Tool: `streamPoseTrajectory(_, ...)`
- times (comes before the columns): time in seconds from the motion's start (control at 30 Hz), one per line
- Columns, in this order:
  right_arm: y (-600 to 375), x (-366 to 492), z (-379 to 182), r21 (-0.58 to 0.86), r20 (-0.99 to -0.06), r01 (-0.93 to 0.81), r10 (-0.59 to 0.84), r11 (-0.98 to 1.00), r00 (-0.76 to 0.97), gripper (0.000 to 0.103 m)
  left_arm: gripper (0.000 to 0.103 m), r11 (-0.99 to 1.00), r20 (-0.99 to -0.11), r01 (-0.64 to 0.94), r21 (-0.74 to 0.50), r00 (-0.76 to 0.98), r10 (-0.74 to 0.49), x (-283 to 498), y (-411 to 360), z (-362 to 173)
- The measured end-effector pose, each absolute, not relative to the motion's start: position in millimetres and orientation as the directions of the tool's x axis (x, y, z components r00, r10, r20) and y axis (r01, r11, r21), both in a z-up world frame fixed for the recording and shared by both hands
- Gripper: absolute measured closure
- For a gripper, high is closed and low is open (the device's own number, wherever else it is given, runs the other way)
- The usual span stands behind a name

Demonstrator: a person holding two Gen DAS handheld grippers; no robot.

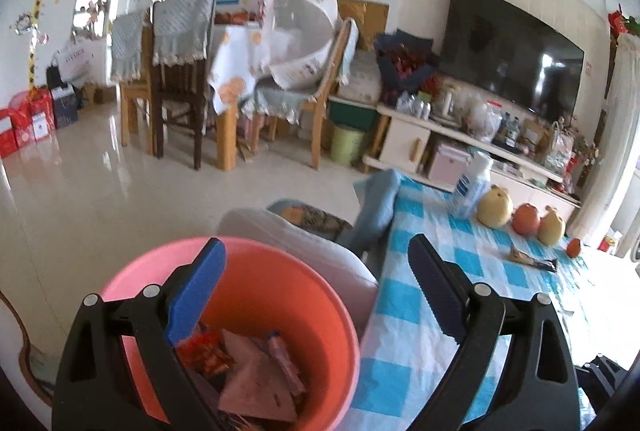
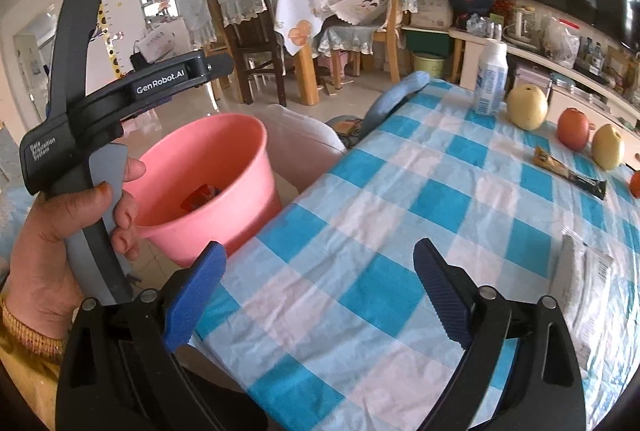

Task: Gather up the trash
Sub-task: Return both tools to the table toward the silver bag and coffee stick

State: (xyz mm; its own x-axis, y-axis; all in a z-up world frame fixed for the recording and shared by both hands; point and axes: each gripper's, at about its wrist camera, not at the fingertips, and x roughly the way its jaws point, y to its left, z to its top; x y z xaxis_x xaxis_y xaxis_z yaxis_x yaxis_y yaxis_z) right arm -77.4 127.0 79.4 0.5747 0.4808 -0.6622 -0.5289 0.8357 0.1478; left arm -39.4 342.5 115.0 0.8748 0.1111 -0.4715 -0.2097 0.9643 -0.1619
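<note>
1. We've got the left hand-held gripper (image 1: 316, 291) spread wide with nothing between its blue-padded fingers (image 1: 196, 295), hovering above the round pink plastic bucket (image 1: 340, 315).
2. Inside that bucket we see crumpled wrappers (image 1: 256, 379), red and pinkish, piled at the bottom.
3. Over in the right wrist view, a person's hand (image 2: 60, 243) grips the left tool's handle beside the bucket, which stands just off the edge of the worktop.
4. Our right hand-held gripper (image 2: 320, 295) is also spread wide and empty, poised over the blue-and-white checked cloth on the worktop (image 2: 360, 231).
5. Still on the cloth: a flat white plastic packet (image 2: 584, 291) near the right edge, and a dark and orange snack wrapper (image 2: 568, 171) farther back.
6. Near that wrapper we spot a white bottle with a blue label (image 2: 490, 79), two yellow pears (image 2: 527, 107) and a red apple (image 2: 574, 129).
7. Behind, a pale tiled floor (image 1: 100, 183), wooden dining chairs (image 1: 176, 83), and a black television (image 1: 508, 47) on a low white cabinet.
</note>
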Motion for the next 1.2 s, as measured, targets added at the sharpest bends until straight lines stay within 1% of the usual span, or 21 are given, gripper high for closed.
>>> streamPoseTrajectory(0.2, 110, -83, 82, 0.127, -0.661, -0.514, 0.459, 0.848, 0.594, 0.009, 0.01, 0.978, -0.445, -0.138, -0.154, 0.894, 0.056, -42, 325, 116)
streamPoseTrajectory(0.43, 94, -91, 86, 0.069, -0.649, -0.506, 0.424, 0.86, 0.632, 0.009, 0.01, 0.984, -0.469, -0.106, -0.147, 0.883, 0.025, -35, 305, 111)
streamPoseTrajectory(0.57, 82, -90, 86, 0.081, -0.647, -0.492, 0.421, 0.867, 0.635, 0.009, 0.01, 0.985, -0.465, -0.091, -0.148, 0.885, 0.012, -33, 298, 112)
streamPoseTrajectory(0.9, 50, -88, 89, 0.108, -0.626, -0.456, 0.417, 0.883, 0.659, 0.009, 0.01, 0.991, -0.495, -0.053, -0.12, 0.869, -0.014, -24, 267, 106)
streamPoseTrajectory(1.03, 36, -88, 91, 0.115, -0.618, -0.442, 0.413, 0.89, 0.669, 0.009, 0.01, 0.989, -0.52, -0.038, -0.141, 0.853, -0.042, -18, 255, 103)
streamPoseTrajectory(1.2, 17, -88, 91, 0.128, -0.61, -0.422, 0.407, 0.897, 0.68, 0.009, 0.01, 0.99, -0.531, -0.009, -0.144, 0.845, -0.069, -14, 237, 100)
